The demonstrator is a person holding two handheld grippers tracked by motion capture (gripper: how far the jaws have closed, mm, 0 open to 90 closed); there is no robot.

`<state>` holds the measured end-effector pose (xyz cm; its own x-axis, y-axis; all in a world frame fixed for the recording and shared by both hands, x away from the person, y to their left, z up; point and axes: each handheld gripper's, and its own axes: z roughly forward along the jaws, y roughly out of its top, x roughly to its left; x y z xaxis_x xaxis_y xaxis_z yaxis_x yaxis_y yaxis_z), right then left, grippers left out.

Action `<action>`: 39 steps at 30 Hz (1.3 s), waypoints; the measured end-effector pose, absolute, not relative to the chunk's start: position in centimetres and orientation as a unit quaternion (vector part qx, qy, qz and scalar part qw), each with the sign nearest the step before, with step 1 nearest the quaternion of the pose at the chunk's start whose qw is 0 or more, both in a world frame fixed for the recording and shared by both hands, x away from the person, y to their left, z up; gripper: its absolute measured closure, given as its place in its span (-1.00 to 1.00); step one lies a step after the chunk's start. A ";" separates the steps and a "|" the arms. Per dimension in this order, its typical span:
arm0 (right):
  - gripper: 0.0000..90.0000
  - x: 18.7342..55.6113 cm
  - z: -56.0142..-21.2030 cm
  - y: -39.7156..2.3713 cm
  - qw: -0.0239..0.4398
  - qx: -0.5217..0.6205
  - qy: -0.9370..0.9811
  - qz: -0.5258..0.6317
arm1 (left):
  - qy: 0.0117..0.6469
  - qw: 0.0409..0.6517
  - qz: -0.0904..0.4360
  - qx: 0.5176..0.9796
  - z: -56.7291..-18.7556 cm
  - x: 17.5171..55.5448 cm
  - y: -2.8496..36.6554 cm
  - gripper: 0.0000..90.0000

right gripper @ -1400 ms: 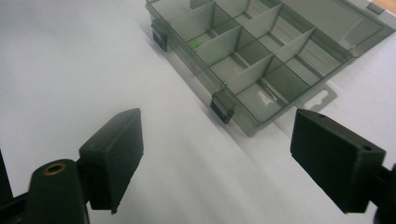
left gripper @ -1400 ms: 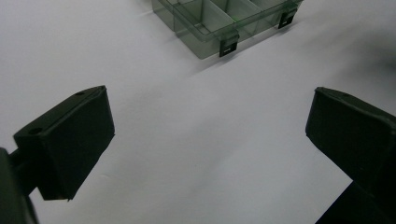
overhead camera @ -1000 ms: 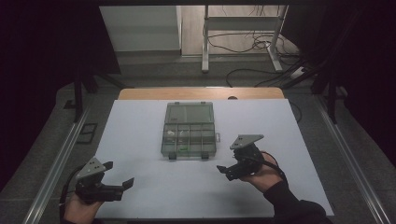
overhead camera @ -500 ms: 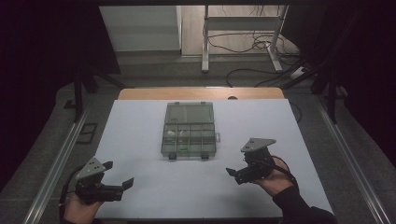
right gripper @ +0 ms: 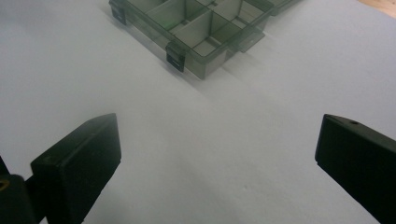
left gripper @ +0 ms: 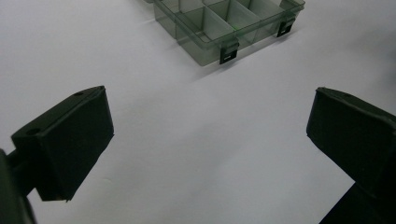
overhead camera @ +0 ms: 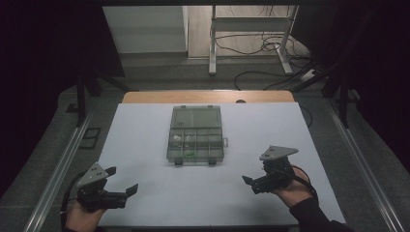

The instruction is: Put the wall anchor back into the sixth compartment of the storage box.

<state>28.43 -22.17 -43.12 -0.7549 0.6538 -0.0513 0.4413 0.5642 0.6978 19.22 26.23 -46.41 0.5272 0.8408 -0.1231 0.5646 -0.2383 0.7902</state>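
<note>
Evidently at rest, left gripper and right gripper lie empty with jaws spread wide, the right's just opened further, flanking the compartment box, lid open at mid-table, leaving it clear access.

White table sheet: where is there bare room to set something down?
The white table sheet lies bare on both sides of the clear plastic compartment box, and between the left gripper and right gripper. It is crowded at the middle only, where the box sits.
</note>
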 end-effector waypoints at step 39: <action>-1.00 25.3 -43.4 -29.9 0.203 0.402 0.819 0.357 | 0.458 0.438 0.176 0.753 -46.2 18.6 27.1 -0.98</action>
